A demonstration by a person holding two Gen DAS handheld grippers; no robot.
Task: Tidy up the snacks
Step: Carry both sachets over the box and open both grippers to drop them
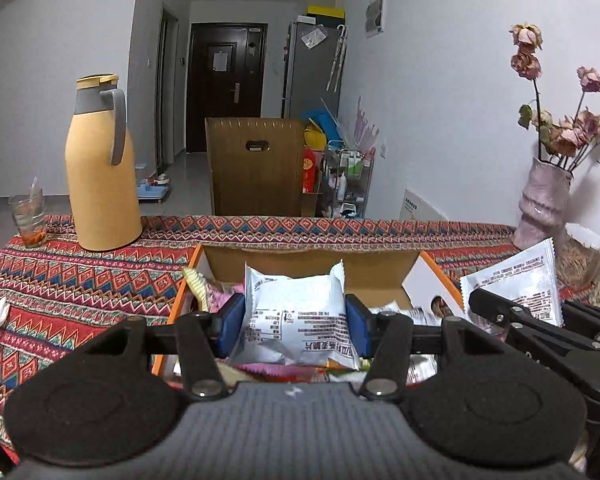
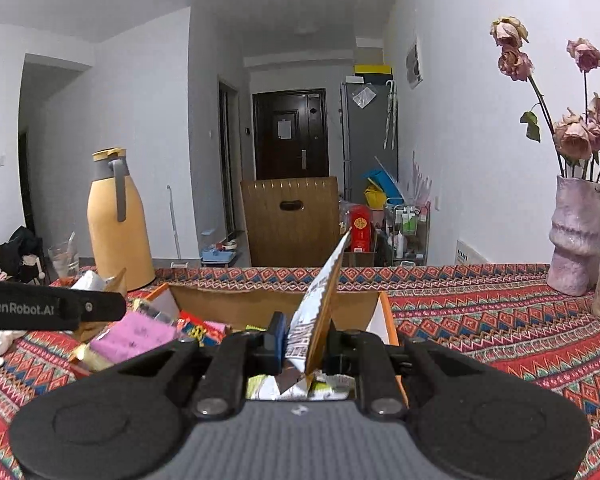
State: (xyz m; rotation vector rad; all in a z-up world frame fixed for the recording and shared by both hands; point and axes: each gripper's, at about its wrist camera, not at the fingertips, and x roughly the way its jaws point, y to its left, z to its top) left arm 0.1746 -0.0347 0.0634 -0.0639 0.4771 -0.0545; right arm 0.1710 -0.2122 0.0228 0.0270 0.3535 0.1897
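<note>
Left gripper: blue pads set moderately apart, pressed against both sides of a puffy white snack packet, a glossy crinkled wrapper with crimped ends and small black print. The packet is held above the open cardboard box, a matt brown carton with orange-edged flaps, standing on the woven, geometric-patterned tablecloth.

Right gripper: jaws nearly closed, pinching a thin foil packet seen edge-on, with a serrated seam and tilted upward to the right, over the same box. Its front face cannot be read.

The box holds loose wrappers, among them a flat pink packet; those under the grippers are largely hidden.

A smooth yellow thermos jug with a grey handle and a rough pink ceramic vase of dried roses stand on the cloth, well apart. The container beside the vase is cut off at the frame edge
</note>
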